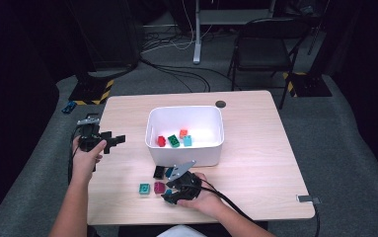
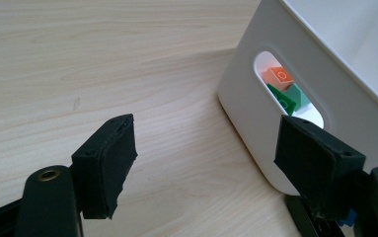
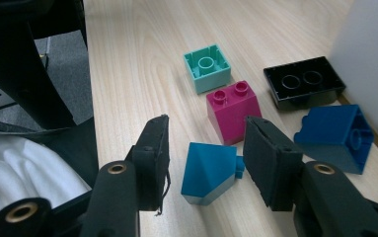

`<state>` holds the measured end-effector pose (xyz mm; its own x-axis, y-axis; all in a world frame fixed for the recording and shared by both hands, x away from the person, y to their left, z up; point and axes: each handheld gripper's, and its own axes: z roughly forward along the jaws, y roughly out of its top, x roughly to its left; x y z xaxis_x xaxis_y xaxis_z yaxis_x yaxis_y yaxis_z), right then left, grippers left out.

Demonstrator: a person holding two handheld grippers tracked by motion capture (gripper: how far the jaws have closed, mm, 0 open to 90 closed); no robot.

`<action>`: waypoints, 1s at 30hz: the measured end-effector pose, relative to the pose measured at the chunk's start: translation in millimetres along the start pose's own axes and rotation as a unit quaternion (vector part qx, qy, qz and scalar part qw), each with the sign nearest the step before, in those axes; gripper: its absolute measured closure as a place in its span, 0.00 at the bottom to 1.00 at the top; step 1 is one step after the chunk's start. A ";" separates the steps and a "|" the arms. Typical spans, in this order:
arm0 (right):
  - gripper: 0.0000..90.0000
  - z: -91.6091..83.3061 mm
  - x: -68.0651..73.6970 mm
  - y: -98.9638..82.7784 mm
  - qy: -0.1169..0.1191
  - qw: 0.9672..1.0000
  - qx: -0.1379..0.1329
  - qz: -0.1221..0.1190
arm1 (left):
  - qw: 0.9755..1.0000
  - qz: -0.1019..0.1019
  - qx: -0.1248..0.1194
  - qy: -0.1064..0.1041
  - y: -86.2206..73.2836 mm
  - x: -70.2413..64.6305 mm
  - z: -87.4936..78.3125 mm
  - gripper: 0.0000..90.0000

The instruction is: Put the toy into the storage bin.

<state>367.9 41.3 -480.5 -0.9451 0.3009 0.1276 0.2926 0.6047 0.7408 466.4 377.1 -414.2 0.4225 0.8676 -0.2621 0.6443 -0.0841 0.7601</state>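
**Ana:** Looking down from the high view, where does the table [image 1: 255, 148] have room?

**Ben:** Its right half is bare wood to the edge, and so is the strip between the white bin [image 1: 185, 134] and the left edge. The loose blocks lie near the front edge, just before the bin. The left gripper [image 1: 111, 140] rests near the left edge, well apart from them.

**Ana:** What is in the bin?

**Ben:** A red block [image 1: 161, 140], a green block [image 1: 173, 141], an orange block [image 1: 183, 133] and a light blue block [image 1: 188, 140], together on its floor. The left gripper view looks through the handle slot in the bin's side wall, with orange and green showing there.

**Ana:** And the fingers?

**Ben:** The left gripper's jaws stand wide apart with nothing between them. The right gripper [image 3: 204, 153] hangs low over the loose blocks, jaws parted on either side of the blue wedge block [image 3: 207, 173]; the pads are not pressing on it.

**Ana:** What does the right gripper view add?

**Ben:** The wedge block lies tipped on the wood. Just beyond it stands a magenta block [image 3: 232, 111], then a teal block [image 3: 207, 67] lying hollow side up. A black block [image 3: 305, 81], also hollow side up, and a dark blue block [image 3: 337, 136] sit beside the bin wall.
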 end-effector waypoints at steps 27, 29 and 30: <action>0.53 13.4 -2.3 -4.6 -0.008 1.000 0.021 -0.007 | 1.000 0.001 -0.002 -0.001 0.2 -0.8 0.2 0.26; 0.53 13.6 -3.4 -4.8 -0.011 1.000 0.022 -0.007 | 1.000 0.000 -0.003 -0.001 0.2 -0.9 0.2 0.26; 0.53 13.8 -3.4 -4.9 -0.012 1.000 0.023 -0.005 | 1.000 0.001 -0.003 -0.001 0.2 -0.9 0.2 0.26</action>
<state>371.7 47.5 -493.7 -0.9446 0.3111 0.1044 0.2898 0.6417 0.7101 466.2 376.2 -414.0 0.4239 0.8670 -0.2620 0.6405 -0.0824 0.7635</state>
